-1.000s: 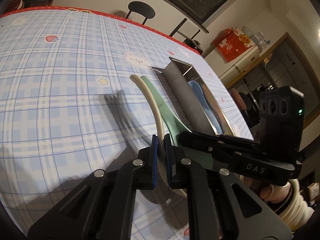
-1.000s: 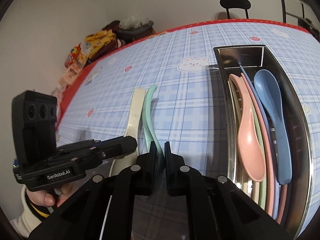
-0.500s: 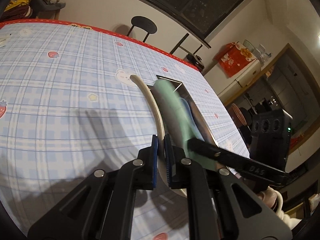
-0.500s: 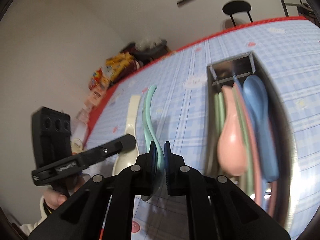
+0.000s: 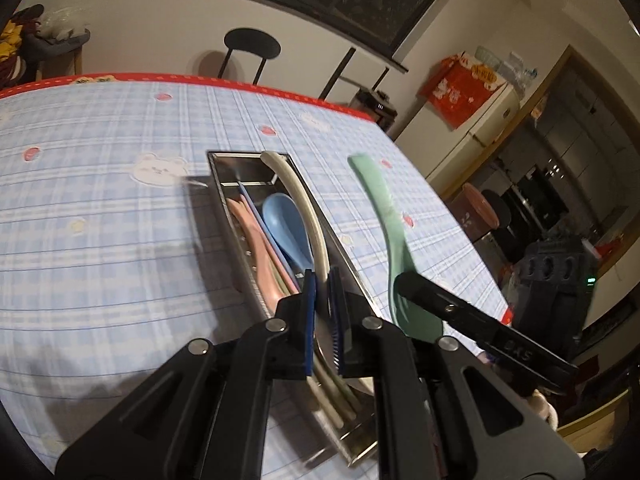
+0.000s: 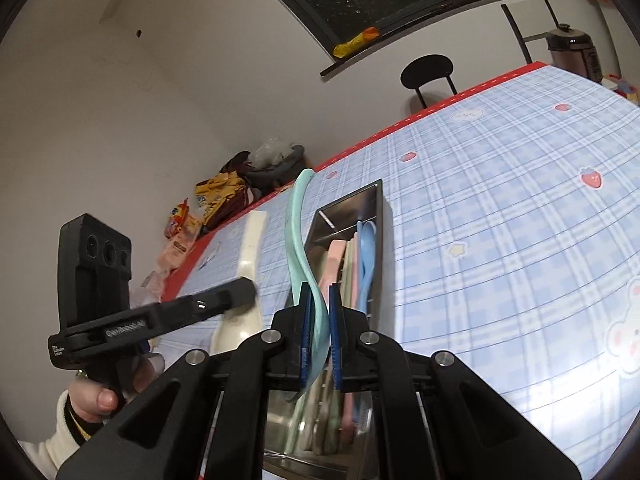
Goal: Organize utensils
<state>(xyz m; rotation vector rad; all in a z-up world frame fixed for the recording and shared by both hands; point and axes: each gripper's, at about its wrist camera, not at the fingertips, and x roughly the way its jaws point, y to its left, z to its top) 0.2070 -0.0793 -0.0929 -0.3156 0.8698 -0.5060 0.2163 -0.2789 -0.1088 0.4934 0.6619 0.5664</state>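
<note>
My left gripper (image 5: 322, 312) is shut on a cream spoon (image 5: 298, 196), held in the air over the long steel tray (image 5: 218, 168). My right gripper (image 6: 318, 316) is shut on a mint green spoon (image 6: 296, 220), also lifted, just above the tray (image 6: 384, 232). Inside the tray lie a blue spoon (image 5: 286, 232), a pink spoon (image 5: 256, 240) and other utensils. In the left wrist view the green spoon (image 5: 384, 208) hangs to the right of the tray, with the right gripper's body (image 5: 480, 328) under it. The right wrist view shows the cream spoon (image 6: 250, 248) and the left gripper's body (image 6: 160, 312) at left.
The table wears a blue plaid cloth (image 5: 100, 220) with a red border. A black chair (image 5: 252, 46) stands at its far side. Snack bags (image 6: 216, 200) are piled past the table's left edge. A hand in a white sleeve (image 6: 96, 396) holds the left gripper.
Both spoons have been lifted off the cloth and carried to the right, the cream one over the tray, the green one beside it. Both grippers stayed shut on them.
</note>
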